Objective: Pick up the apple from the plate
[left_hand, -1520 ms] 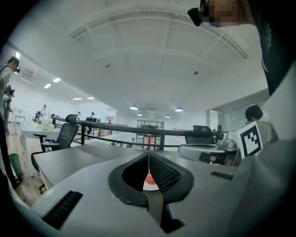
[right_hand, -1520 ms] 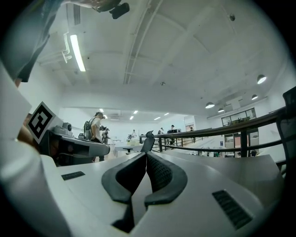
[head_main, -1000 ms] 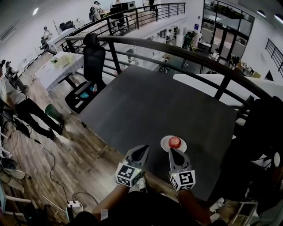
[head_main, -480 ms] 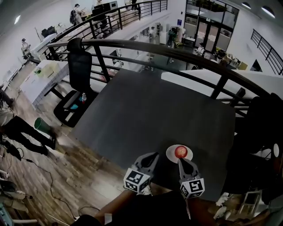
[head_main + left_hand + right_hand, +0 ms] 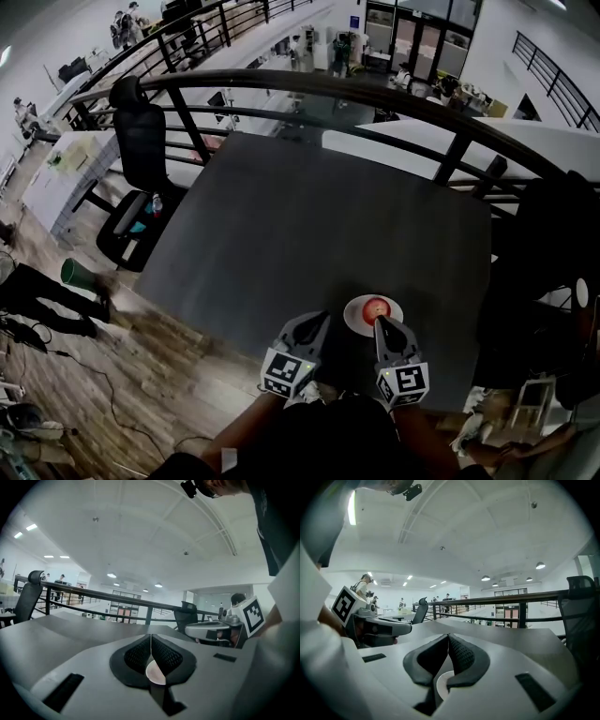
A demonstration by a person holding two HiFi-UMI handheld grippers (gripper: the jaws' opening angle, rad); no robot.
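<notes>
Grey bench (image 5: 309, 216) fills most of the head view, with a black office chair (image 5: 141, 136) parked off its left side, which doesn't matter for the job. Coming in from the near edge, the left tool (image 5: 314, 323) sits over the bench just left of the plate. Its 2 jaws are pressed together with nothing between them, and its own view shows the pads meeting along 1 line. My guess is it's just along for the ride, kept off to the side so it doesn't crowd the grab.

Next over is the white plate (image 5: 354, 319), close to the bench's near edge, and the red apple (image 5: 376, 307) sits right in the middle of it, untouched. Handy spot, easy reach from where the person stands.

The right tool (image 5: 382, 325) is lined up almost dead on the apple, tip at the plate's near rim, so I'd say that's the 1 meant to do the picking. Thing is, its jaws are fully closed too and hold nothing, so they'd have to spread wider than the apple before going in. Can't tell if the tip touches the rim or hovers above it.
</notes>
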